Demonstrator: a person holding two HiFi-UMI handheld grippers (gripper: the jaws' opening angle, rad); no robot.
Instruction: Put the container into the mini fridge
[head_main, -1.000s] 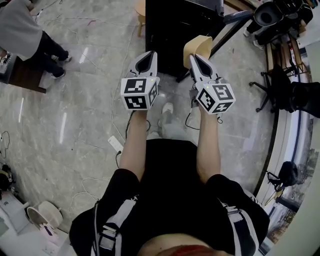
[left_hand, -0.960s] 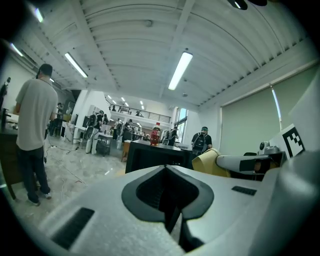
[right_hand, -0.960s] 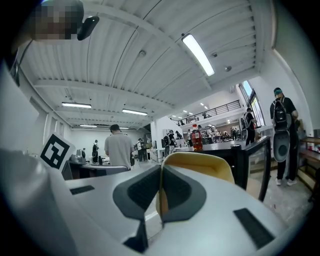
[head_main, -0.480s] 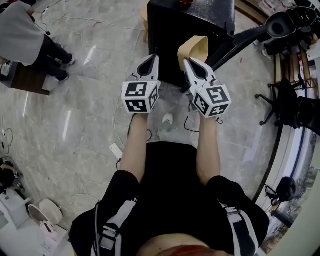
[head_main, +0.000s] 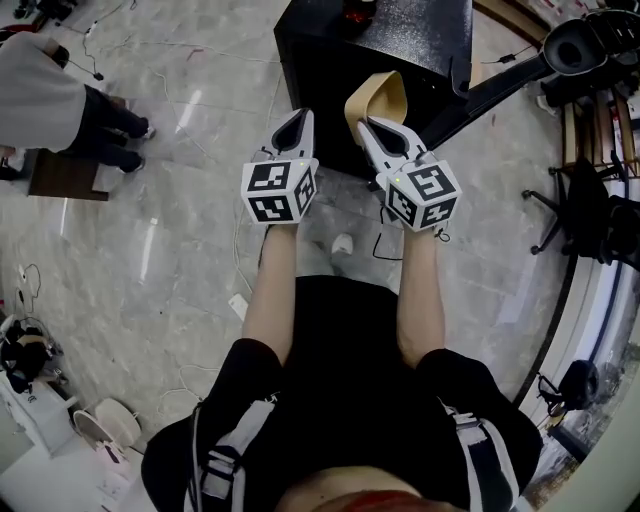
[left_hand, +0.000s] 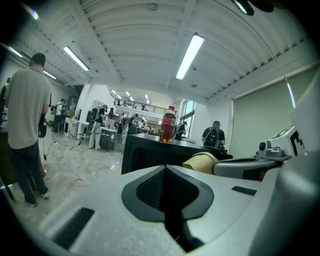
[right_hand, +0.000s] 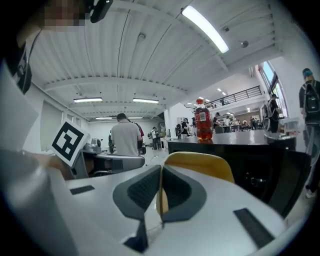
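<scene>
The black mini fridge (head_main: 380, 60) is standing on the floor straight ahead of the person. No view is showing whether its door is open. If it is shut, the load is likely heading into a closed front, with only the left gripper free to pull the door.

The tan container (head_main: 378, 95) is hanging in the air just before the fridge's near face, carried by its rim alone. The right gripper (head_main: 370, 125) is pinching that thin rim between its pads, so a knock on the cabinet edge could be enough to twist the container or slip it free. The left gripper (head_main: 293, 118) is riding beside it with its jaws pressed together on nothing. A red drinks bottle (left_hand: 168, 125) is standing on the fridge top, and a bump to the cabinet could be tipping it.

The floor (head_main: 150, 250) is showing polished grey marble, with a white power strip (head_main: 238, 306) and thin cables lying near the person's feet, which are risking a snag. The room is an open workspace under strip lights, with another person (head_main: 50, 100) standing off to the left.
</scene>
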